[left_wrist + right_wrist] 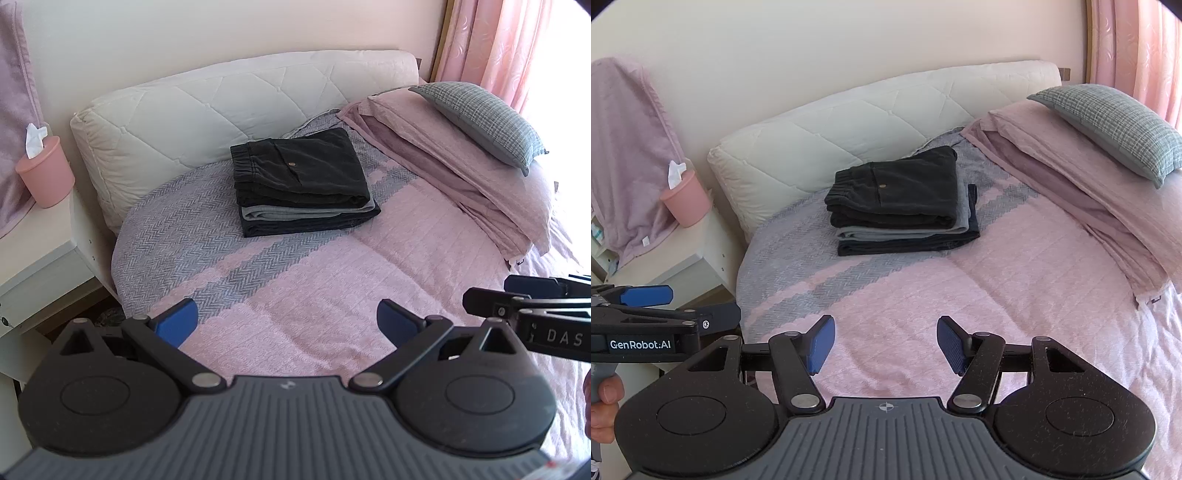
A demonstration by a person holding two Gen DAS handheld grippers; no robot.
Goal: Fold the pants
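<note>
Both tools hover released over the near part of the bed [314, 280]: the left tool [286, 325] with its blue pads spread wide, the right tool [885, 343] likewise holding nothing. Farther off, toward the quilted headboard cushion [207, 110], the folded dark pants [299, 166] lie on top of a stack of folded clothes. At far right rests a grey checked pillow [484, 118].

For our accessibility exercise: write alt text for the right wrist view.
A stack of folded dark pants lies on a pink and grey bedspread near the headboard. The open, empty right gripper hovers in front.
</note>
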